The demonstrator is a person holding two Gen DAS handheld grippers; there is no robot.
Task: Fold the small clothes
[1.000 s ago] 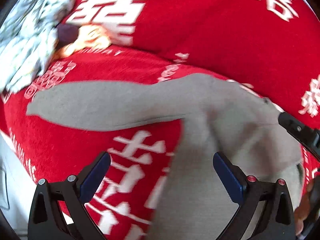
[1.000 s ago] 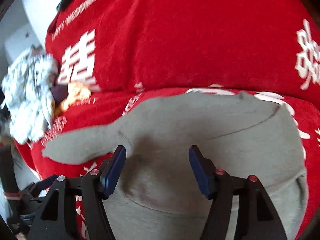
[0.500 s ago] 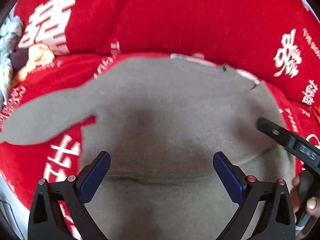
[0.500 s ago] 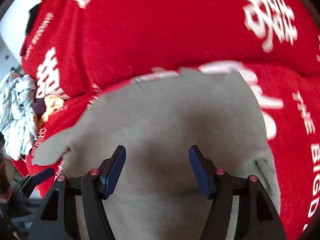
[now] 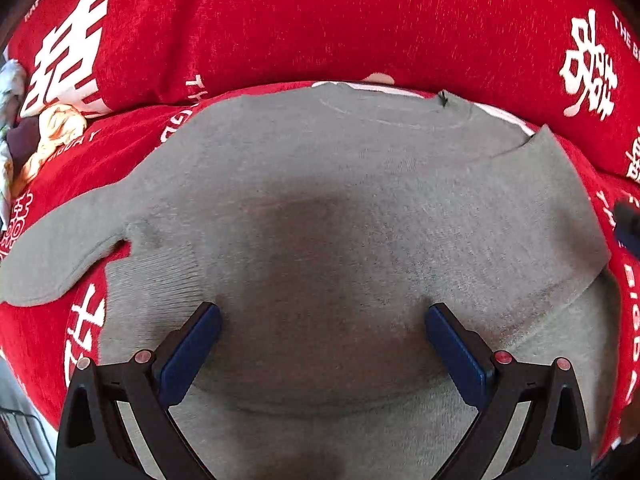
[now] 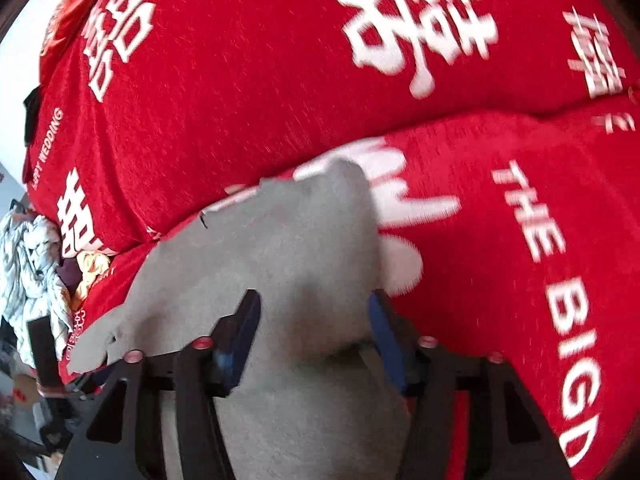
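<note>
A small grey knit sweater [image 5: 340, 200] lies flat on the red cover, neck at the far side, one sleeve [image 5: 52, 256] stretched out to the left. My left gripper [image 5: 322, 316] is open, low over the sweater's lower middle, holding nothing. In the right wrist view the same sweater [image 6: 280, 256] fills the lower left. My right gripper [image 6: 314, 308] is open over the sweater's right edge, one finger on each side of a raised fold of the grey fabric.
The red cover [image 5: 320, 20] with white characters drapes a sofa seat and backrest [image 6: 260, 80]. A pile of other clothes [image 6: 36, 272], white patterned and orange, lies at the far left [image 5: 56, 124].
Both grippers have swung right across the sweater. The left now sits centred over its body. The right has reached its right edge, and the view shows more bare red cover.
</note>
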